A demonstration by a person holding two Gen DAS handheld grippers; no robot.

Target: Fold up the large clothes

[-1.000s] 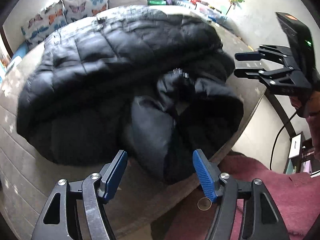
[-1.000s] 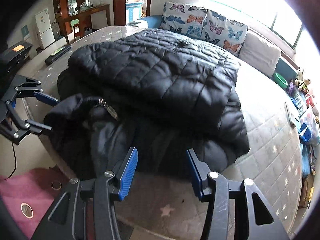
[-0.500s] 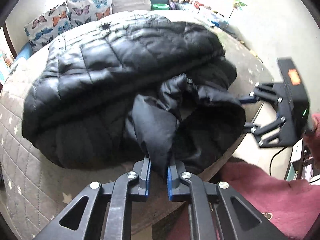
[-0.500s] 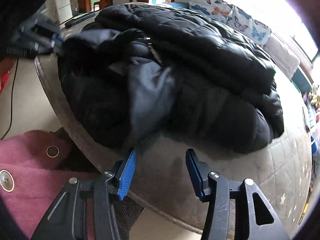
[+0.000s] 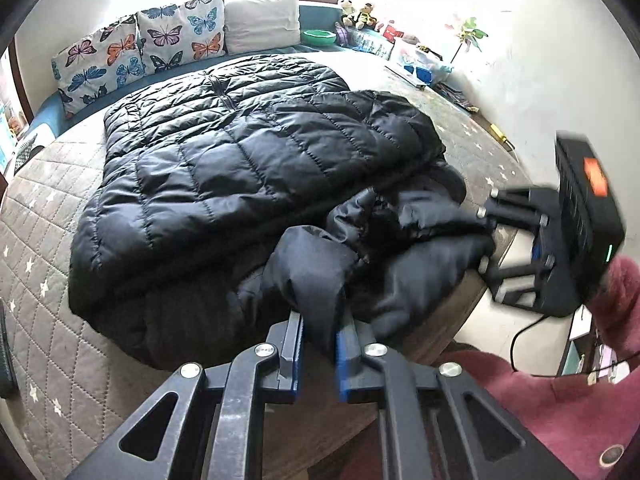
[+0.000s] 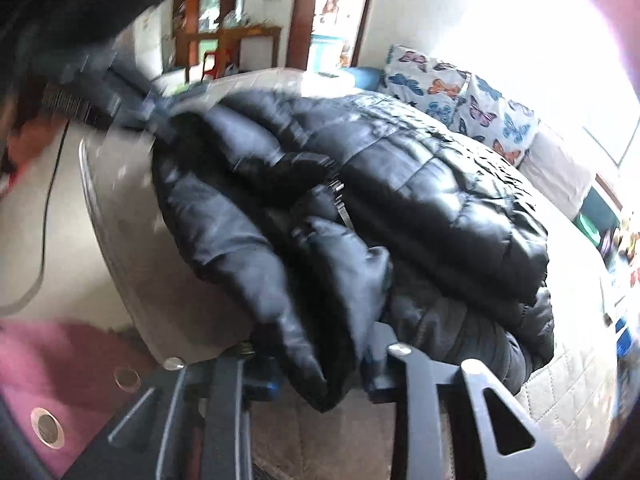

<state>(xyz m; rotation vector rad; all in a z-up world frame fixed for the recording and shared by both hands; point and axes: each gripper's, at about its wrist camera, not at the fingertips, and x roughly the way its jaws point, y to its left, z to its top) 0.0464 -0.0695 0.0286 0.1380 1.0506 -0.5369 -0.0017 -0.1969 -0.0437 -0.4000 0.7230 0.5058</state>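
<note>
Daylight behind the butterfly pillows [image 5: 136, 52] blew out white; the right wrist view was motion-blurred, both fisheye-bent at the edges.

Bare mattress [image 5: 60, 320] beside bulky jacket [image 5: 240, 168].

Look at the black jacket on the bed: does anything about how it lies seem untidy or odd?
Yes. The black puffer jacket lies smooth at its far end, but its near end is bunched into a crumpled heap overhanging the bed's edge.
</note>
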